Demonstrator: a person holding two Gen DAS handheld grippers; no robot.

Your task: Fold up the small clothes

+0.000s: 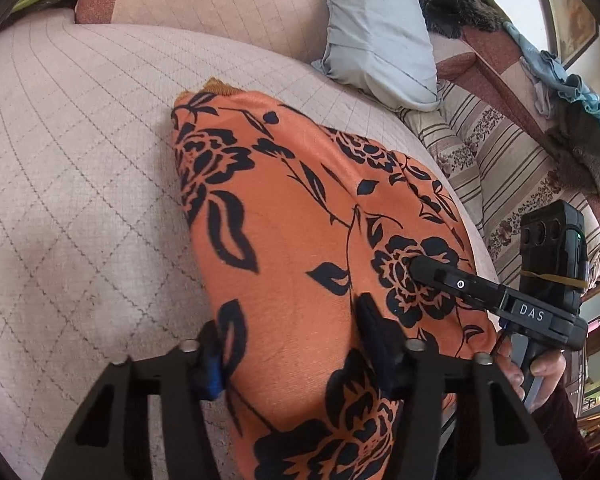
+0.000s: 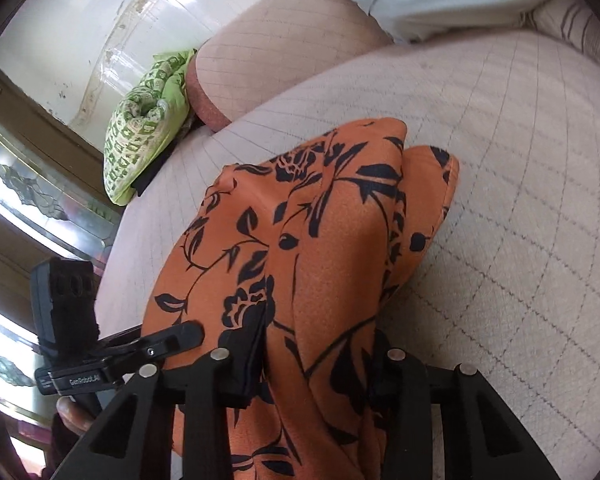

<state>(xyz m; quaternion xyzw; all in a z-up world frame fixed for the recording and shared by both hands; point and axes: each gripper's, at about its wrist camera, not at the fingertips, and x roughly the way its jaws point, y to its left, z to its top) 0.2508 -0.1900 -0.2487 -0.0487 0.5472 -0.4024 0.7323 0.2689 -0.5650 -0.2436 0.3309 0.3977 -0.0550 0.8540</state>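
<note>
Black tongs fill the bottom of both views, and both sets are on the orange floral garment (image 1: 300, 240). From the left wrist camera, the left tongs (image 1: 296, 356) stand partly open astride the near end of the cloth, one finger (image 1: 210, 364), blue-padded, on the garment's left edge and the other pressed into the print; a raised fold of fabric sits between them. Whether the pads truly pinch it, I cannot tell for sure, though the cloth bunches up between them.

Over on the right wrist camera, the right tongs (image 2: 316, 360) are also about halfway closed, with a thick ridge of the garment gathered between the fingers and rising up out of them. That looks like a grip.

The garment itself lies on the quilted pale sofa seat (image 1: 80, 180), stretched away from the tongs toward the backrest, its far end doubled into two rounded lobes in the right view. Right of the garment in the left view, the other tool's black finger rests on a printed flower, a hand (image 1: 540, 372) wrapped round its handle. Beyond the garment sits a pale blue pillow (image 1: 376, 36); a striped cushion (image 1: 500, 168) lies to the garment's right. A green patterned cloth (image 2: 144, 128) is bunched at the sofa's end, left of the garment in the right view.
</note>
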